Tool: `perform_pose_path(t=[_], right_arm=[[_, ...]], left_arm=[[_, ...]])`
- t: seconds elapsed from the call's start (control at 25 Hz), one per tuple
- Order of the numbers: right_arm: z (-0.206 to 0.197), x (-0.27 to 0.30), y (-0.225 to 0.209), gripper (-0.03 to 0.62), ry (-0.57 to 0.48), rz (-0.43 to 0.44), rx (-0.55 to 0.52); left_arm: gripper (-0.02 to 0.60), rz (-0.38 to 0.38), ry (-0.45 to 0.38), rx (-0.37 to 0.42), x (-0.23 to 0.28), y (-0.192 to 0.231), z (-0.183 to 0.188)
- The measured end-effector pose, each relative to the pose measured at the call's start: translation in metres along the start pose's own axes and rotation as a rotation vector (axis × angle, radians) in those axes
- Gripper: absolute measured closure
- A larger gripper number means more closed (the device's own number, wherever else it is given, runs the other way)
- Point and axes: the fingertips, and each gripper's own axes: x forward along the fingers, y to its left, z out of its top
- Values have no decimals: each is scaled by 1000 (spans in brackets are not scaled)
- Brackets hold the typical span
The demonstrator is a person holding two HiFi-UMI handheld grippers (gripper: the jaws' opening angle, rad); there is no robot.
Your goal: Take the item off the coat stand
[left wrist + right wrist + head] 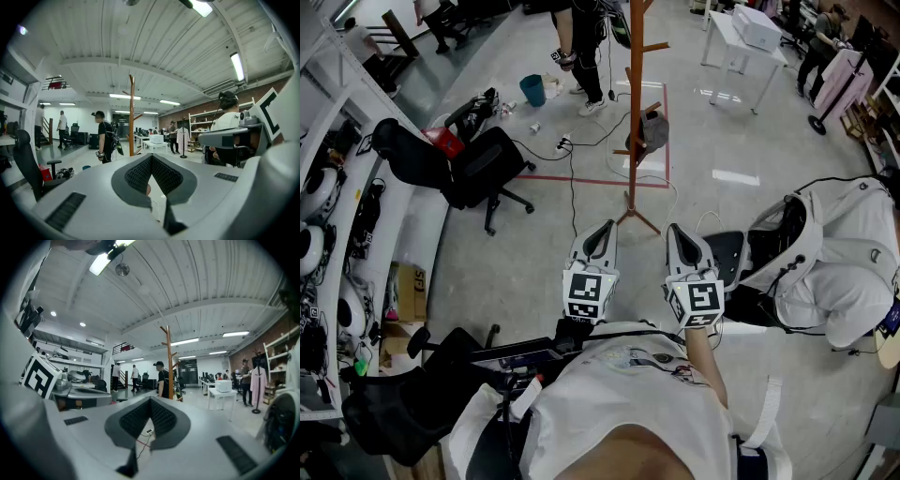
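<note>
Close by the chest, the left tool (601, 230) and the right tool (680, 232) are held side by side, about level, both aimed at the stand (635, 112). The jaws of each are brought together at the tips, and nothing is gripped by either.

Just ahead of the tips only bare floor (534, 258) is met, crossed by a thin cable (573, 192). Farther ahead, on a line between the two tools, the stand is set upright on its splayed feet inside a red tape outline (581, 178). The item (654, 129), dark and seemingly a cap, is hung from a low peg on the side of the stand toward the right tool, well apart from both tools. A chair (483, 164) is placed off to the left of the left tool, and a bystander (581, 47) is seen beyond the stand.

The approach is judged to be the step in hand, with no grasp begun. For the next move, the gap must be closed. One tool must be opened and brought to the peg's height. The item must then be pinched and lifted clear of the peg without the stand being tipped.
</note>
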Motion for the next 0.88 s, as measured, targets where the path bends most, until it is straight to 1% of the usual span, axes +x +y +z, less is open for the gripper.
perform_pose_path(t=[0.2, 0.52, 0.72, 0.88], right_arm=[[4, 1, -5, 589, 2, -9, 0], [-1, 1, -11, 589, 6, -7, 7], [2, 3, -9, 589, 1, 41, 19], [2, 1, -9, 589, -14, 43, 23]], left_arm=[[578, -10, 1, 8, 4, -2, 6], [578, -14, 12, -2, 9, -9, 1], [578, 0, 7, -14, 11, -8, 7], [578, 3, 4, -15, 10, -12, 7]])
